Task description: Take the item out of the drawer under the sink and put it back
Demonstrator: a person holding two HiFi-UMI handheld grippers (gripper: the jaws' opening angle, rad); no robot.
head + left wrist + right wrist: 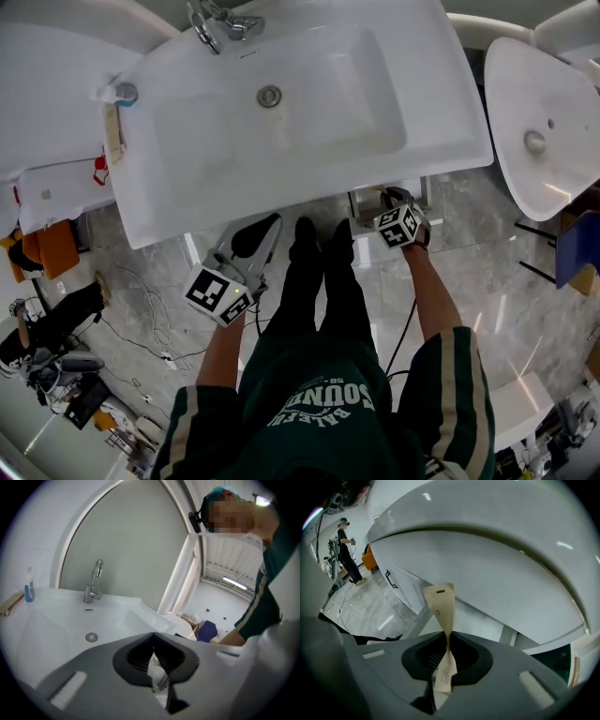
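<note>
My right gripper point(448, 644) is shut on a thin beige paper packet point(440, 604), which is pinched at its middle so that its printed top fans out above the jaws. It sits just below the curved white underside of the sink basin point(497, 550). In the head view the right gripper point(396, 211) is at the sink's front edge, right of the person's legs. My left gripper point(258, 234) is held lower, left of the legs. Its jaws point(153, 644) look shut with nothing held, and it points up across the white sink point(56, 620).
A white cabinet front with a dark handle point(390, 579) lies left below the basin. A chrome tap point(93, 583), a drain point(92, 637) and a blue bottle point(29, 591) are on the sink. A second basin point(544, 131) stands at the right. Cables point(141, 328) trail over the marble floor.
</note>
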